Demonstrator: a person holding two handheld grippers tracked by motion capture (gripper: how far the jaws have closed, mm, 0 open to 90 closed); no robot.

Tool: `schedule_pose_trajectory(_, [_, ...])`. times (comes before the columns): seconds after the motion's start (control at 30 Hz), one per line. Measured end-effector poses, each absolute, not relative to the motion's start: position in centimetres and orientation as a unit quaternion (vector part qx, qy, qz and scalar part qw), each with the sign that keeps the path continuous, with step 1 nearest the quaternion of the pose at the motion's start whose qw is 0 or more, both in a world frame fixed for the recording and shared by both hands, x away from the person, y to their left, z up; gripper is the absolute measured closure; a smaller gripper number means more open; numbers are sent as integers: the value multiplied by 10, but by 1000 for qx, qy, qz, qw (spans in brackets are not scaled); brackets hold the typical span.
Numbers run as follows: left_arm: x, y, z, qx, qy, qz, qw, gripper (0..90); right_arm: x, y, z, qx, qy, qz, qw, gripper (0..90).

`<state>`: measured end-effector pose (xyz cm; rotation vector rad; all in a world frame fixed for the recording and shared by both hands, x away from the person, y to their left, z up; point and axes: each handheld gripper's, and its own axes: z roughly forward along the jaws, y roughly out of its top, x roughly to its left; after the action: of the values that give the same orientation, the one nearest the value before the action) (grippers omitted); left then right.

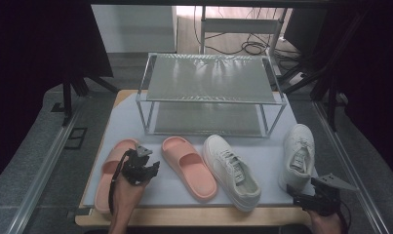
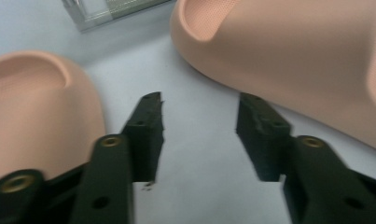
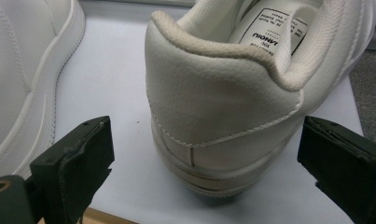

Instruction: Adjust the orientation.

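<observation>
Shoes lined up below the rack, both tongs empty.
Your left gripper hangs jaws apart over bare mat between the pink slides; your right gripper gapes wide behind the white sneaker's heel, lower right. Slides look light and squashy: pinch the strap. Take the sneaker by its stiff heel collar.

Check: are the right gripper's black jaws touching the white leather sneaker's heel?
Apart. The right gripper view shows the right gripper open, clear table either side of the sneaker heel.

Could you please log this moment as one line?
left gripper: open between pink slippers | right gripper: open behind white sneaker's heel | rack: empty
</observation>
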<state>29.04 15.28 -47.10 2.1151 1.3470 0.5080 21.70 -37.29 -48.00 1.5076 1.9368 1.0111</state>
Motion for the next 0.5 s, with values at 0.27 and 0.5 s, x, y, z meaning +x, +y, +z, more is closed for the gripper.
schedule_pose_trajectory(0.27, [311, 138, -483, 804, 505, 170, 264, 885, 215, -373, -476, 547, 703, 378, 252, 61])
schedule_pose_trajectory(0.5, [322, 136, -489, 800, 513, 155, 267, 897, 214, -373, -475, 544, 703, 379, 255, 68])
